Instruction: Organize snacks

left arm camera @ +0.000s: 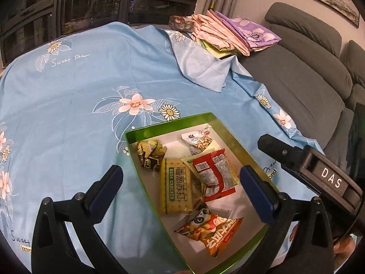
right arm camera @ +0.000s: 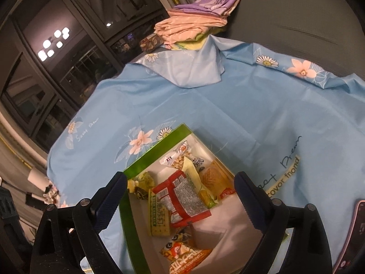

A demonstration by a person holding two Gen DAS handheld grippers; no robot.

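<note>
both grippers' jaws spread wide and empty above the green box (left arm camera: 146, 130) holding the snack packets (left arm camera: 214, 175).

A light blue cloth (left arm camera: 79, 86) printed with pink blossoms, white daisies and white leaf outlines covers the tabletop. On it, the box (left arm camera: 167, 121) has bright green walls and a white floor. Inside lie a pale yellow soda cracker pack (left arm camera: 174, 188) with green lettering, a red-and-white packet (left arm camera: 216, 173) and an orange bag (left arm camera: 214, 230) with a panda face. The folded fabrics (left arm camera: 228, 32) are peach and purple with white flowers. The sofa (left arm camera: 308, 73) is grey-green. The tongs (left arm camera: 180, 187) are black with dark blue pads (left arm camera: 256, 194).
</note>
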